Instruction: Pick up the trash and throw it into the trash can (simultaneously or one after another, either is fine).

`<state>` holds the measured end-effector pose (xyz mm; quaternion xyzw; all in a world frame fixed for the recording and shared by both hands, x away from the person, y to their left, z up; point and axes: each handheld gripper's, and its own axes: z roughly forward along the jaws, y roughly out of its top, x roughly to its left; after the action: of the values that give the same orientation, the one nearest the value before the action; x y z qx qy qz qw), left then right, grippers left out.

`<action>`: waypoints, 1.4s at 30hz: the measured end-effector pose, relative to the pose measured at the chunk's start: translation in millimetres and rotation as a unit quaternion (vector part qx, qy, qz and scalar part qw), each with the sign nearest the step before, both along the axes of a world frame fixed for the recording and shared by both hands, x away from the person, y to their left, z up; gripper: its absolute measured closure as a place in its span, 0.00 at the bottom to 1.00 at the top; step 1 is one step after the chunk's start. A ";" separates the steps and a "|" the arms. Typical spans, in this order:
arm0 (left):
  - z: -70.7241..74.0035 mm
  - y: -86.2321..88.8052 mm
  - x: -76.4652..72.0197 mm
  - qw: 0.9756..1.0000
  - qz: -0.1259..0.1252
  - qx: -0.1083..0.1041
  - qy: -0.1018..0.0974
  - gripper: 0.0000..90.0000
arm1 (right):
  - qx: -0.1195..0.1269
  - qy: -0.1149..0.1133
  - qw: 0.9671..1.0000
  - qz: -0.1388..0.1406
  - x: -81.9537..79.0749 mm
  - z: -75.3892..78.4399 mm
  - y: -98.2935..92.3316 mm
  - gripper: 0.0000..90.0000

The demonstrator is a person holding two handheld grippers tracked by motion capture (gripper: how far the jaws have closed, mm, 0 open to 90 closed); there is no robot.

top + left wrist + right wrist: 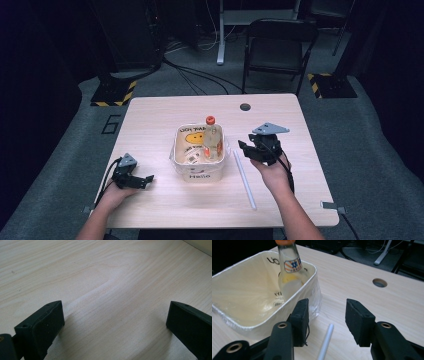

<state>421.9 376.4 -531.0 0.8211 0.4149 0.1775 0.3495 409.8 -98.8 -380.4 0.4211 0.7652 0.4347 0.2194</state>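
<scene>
a glass bottle [213, 140] with an orange cap [210, 120] is seen already standing in the white tub [181, 170] at the middle of the table [150, 115], leaned into the tub's far right corner. that part of the work is judged to be done. a pale straw-like rod [244, 179] is left lying on the table just right of the tub, and it is judged to be the next thing to be taken up, since the right gripper [248, 148] is held above its far end.

the rod's long axis is run from the far end, near the tub's right wall, toward the table's near edge, slanted a little to the right. in the right gripper view the rod [325, 342] is seen below and between the jaws, untouched. the bottle's long axis is nearly upright, tilted slightly, with the cap pointed up.

the right gripper [327, 315] is held partly open, with nothing gripped. the left gripper [145, 180] is rested near the table's near left corner; its jaws are spread wide over bare wood in the left gripper view, and nothing is held by it [113, 317].
</scene>
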 end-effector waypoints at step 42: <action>-0.4 -0.4 -0.4 1.000 0.001 -0.004 0.001 0.02 | -0.035 0.072 0.996 -0.044 -36.2 -99.7 11.3 0.74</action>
<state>421.5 375.9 -531.4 0.8195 0.4168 0.1755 0.3519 373.6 -87.5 -480.2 0.4765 0.7744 0.3666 0.1971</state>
